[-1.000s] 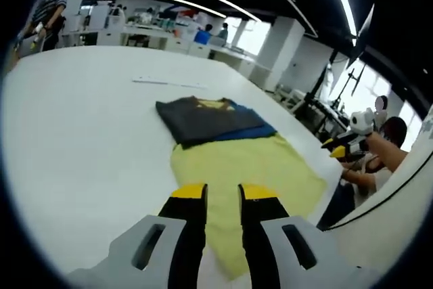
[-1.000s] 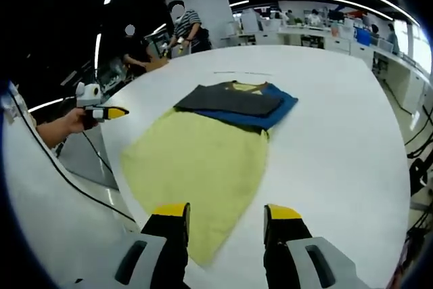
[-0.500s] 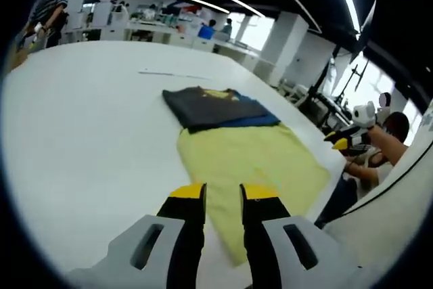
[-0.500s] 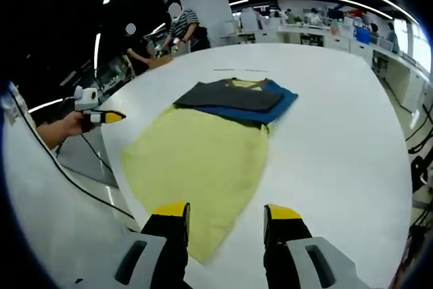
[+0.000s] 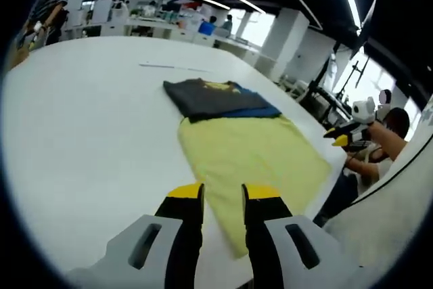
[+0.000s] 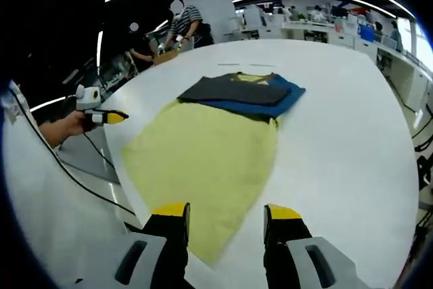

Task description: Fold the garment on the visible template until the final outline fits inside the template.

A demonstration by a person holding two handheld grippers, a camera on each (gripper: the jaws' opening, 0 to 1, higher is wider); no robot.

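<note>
Left gripper view: the left gripper (image 5: 222, 194), black jaws w/ yellow tips, rises from the bottom centre. Jaws stand a narrow gap apart, nothing between them, hovering over a large white round table (image 5: 88, 126). Just past the tips lies a flat pale-yellow cloth sheet, the template (image 5: 250, 153), running from frame centre toward lower right, its near corner behind the right jaw. At the template's far end, centre-upper frame, sits the folded garment (image 5: 213, 98): a dark grey layer on top, blue fabric showing along its right edge, a bit of yellow at the collar. It overlaps the template's far edge; most of it rests on the table beyond. At the right edge, a person's hand holds the right gripper (image 5: 342, 137), yellow-tipped, off the table's rim; its jaw gap can't be made out here. Office desks and people stand in the upper-left bkgd.

Right gripper view: the right gripper (image 6: 225, 212), same black jaws w/ yellow tips, rises at bottom centre. Jaws stand wide apart, empty, w/ the template's near corner (image 6: 210, 167) seen between them. The template spreads over the frame centre; the garment (image 6: 243, 93) lies at its far end, upper centre, grey over blue. At the left edge, a hand holds the left gripper (image 6: 108, 118), tips pointing right, near the table edge (image 6: 352, 140). A person in a striped top (image 6: 186, 28) stands at the upper left beyond the table.
</note>
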